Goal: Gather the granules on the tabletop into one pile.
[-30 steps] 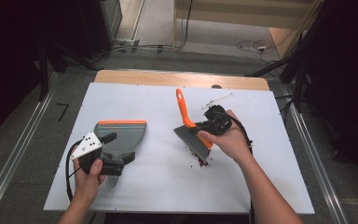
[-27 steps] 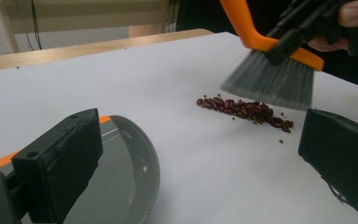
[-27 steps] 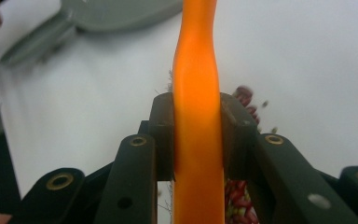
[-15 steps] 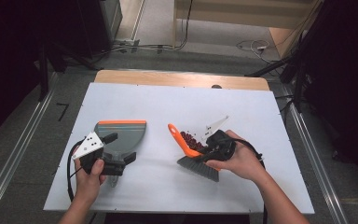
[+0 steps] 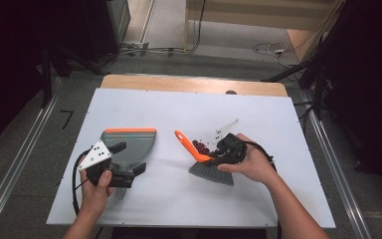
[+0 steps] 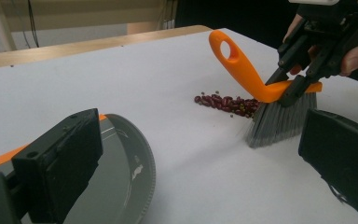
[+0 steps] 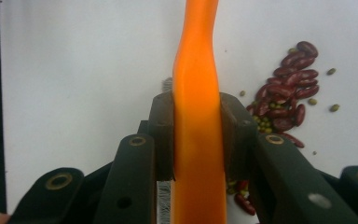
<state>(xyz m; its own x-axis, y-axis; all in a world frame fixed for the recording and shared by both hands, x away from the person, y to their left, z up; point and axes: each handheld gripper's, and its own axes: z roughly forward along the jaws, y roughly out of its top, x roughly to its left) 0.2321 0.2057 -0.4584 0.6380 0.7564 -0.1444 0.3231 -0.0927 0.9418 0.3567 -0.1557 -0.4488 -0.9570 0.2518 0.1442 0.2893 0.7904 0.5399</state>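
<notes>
A grey dustpan (image 5: 132, 144) with an orange lip lies flat at the left of the white table (image 5: 179, 199); its rounded back (image 6: 130, 177) sits low between my jaws in the left gripper view. My left gripper (image 5: 129, 158) hovers over its near part, jaws wide apart, gripping nothing. My right gripper (image 5: 221, 155) (image 6: 303, 70) (image 7: 196, 121) is shut on the orange handle (image 7: 196, 70) of a hand brush (image 5: 210, 172). The grey bristles (image 6: 279, 121) rest on the table. A small pile of red beans (image 5: 201, 147) (image 6: 228, 103) (image 7: 289, 98) with a few green ones lies just beyond the brush.
A wooden strip (image 5: 194, 84) runs along the table's far edge. Metal rails (image 5: 15, 174) flank the table on the floor, and cables (image 5: 169, 50) lie behind it. Bare white surface separates the dustpan from the beans.
My right gripper brought the brush down from an upright raised pose to the table, its handle now leaning left beside the beans. The left gripper and dustpan stayed put.
</notes>
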